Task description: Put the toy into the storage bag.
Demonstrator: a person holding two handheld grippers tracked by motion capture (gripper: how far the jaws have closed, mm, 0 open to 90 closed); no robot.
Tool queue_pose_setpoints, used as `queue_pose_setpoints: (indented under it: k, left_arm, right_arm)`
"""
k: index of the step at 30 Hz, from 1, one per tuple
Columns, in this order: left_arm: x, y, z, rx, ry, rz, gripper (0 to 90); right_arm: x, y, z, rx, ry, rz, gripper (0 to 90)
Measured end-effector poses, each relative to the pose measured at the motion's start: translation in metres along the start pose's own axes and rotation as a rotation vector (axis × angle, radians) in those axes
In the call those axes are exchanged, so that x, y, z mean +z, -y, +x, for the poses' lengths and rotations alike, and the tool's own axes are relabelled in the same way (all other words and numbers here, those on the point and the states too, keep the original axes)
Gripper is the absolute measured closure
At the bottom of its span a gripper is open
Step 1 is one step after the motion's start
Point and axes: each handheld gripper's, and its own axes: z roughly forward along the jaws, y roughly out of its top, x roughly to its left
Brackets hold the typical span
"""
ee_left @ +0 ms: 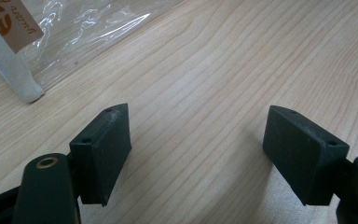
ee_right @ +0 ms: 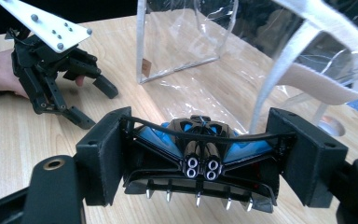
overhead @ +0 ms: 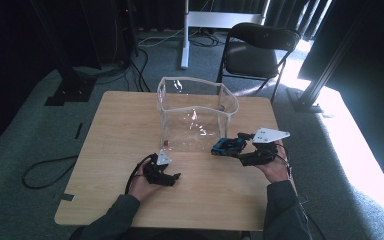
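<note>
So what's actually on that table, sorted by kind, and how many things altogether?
Clear plastic bags: 1
Blue and black toy cars: 1, shut in the right gripper
Hand-held grippers: 2, counting the empty left gripper
Total: 4

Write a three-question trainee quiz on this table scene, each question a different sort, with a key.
1. True or false: the left gripper holds the toy car.
2. The clear bag stands: A) on the chair, B) on the table, C) on the floor.
3. Fill in: the right gripper is shut on the ____.

Key: 1 false, it is open above bare wood of the table; 2 B; 3 toy car.
</note>
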Motion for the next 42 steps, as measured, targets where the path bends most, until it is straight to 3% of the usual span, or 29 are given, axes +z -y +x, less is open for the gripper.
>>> queue_pose_setpoints:
  k: [14, 26, 42]
  left_arm:
    - [0.0, 0.0, 0.0, 0.0, 0.0, 0.0, 23.9]
    - [0.0, 0.0, -0.001, -0.001, 0.001, -0.002, 23.9]
    - [0.0, 0.0, -0.001, -0.001, 0.0, -0.004, 23.9]
  right_arm:
    - [-0.016, -0.001, -0.007, 0.008, 0.022, 0.013, 24.5]
    - [-0.034, -0.004, -0.016, 0.019, 0.076, 0.003, 24.5]
    - [-0.038, -0.006, -0.033, 0.042, 0.128, 0.019, 24.5]
